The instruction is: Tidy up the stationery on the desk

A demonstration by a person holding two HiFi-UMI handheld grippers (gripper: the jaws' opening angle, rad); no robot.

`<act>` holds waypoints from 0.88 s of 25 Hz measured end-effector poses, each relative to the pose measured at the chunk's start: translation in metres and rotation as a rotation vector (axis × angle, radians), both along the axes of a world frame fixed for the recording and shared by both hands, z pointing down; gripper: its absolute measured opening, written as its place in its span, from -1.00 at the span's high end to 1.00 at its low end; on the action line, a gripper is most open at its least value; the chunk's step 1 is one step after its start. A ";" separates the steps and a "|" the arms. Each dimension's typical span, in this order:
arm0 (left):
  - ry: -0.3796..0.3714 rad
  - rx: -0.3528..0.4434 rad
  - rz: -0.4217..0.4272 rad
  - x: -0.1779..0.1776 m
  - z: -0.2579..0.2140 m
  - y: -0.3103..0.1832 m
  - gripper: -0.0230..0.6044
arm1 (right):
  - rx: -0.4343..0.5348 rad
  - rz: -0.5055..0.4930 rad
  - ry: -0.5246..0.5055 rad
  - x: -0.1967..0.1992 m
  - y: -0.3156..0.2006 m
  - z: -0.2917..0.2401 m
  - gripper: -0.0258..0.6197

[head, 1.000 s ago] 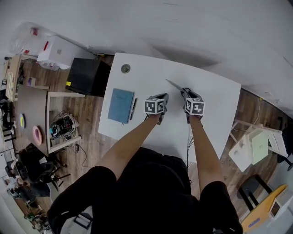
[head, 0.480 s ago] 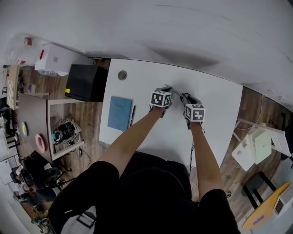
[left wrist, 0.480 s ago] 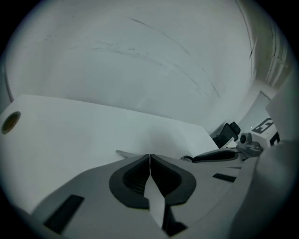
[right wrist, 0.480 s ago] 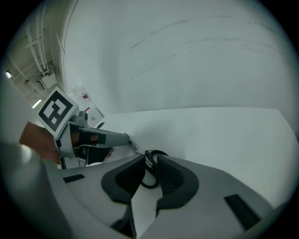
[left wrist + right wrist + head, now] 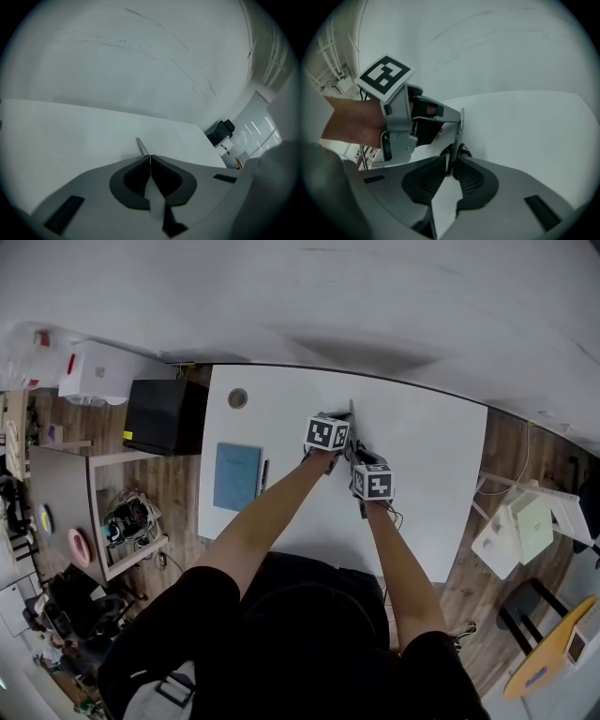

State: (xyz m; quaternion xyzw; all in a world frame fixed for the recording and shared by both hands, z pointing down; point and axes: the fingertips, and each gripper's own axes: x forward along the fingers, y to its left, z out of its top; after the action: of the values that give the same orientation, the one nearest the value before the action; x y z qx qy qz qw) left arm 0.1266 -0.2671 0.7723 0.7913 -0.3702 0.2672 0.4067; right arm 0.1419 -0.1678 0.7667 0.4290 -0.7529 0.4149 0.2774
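Scissors (image 5: 352, 411) are held above the middle of the white desk (image 5: 441, 484), close to its far edge, with their blades pointing away from the person and a gripper at each end. At the desk's left side a blue notebook (image 5: 236, 476) lies flat, with a dark pen (image 5: 263, 476) just beside its right edge. A round cable hole (image 5: 237, 397) sits beyond them near the far left corner. The left gripper (image 5: 150, 157) has its jaws pressed together on the thin metal blades, whose tip pokes out past the pads. Just right of it and nearer the person, the right gripper (image 5: 450, 161) has the scissors' black handle between its jaw tips. Its jaws stand partly apart and have just been opening, and the pads appear to rest against the handle.
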 end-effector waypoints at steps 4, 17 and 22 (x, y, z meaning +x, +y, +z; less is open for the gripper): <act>-0.010 0.006 0.025 0.006 0.002 0.001 0.87 | 0.018 -0.034 0.032 -0.003 0.003 0.003 0.68; 0.092 0.025 -0.100 -0.047 -0.032 0.057 0.87 | 0.039 -0.047 0.111 -0.008 -0.005 0.006 0.48; 0.136 0.008 -0.127 -0.062 -0.043 0.113 0.87 | 0.047 -0.050 0.250 -0.002 -0.009 0.009 0.57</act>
State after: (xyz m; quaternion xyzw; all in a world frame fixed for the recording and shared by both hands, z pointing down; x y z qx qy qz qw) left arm 0.0649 -0.1541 0.7290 0.7842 -0.3922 0.1851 0.4438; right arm 0.1401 -0.1772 0.7762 0.4650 -0.7325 0.3333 0.3690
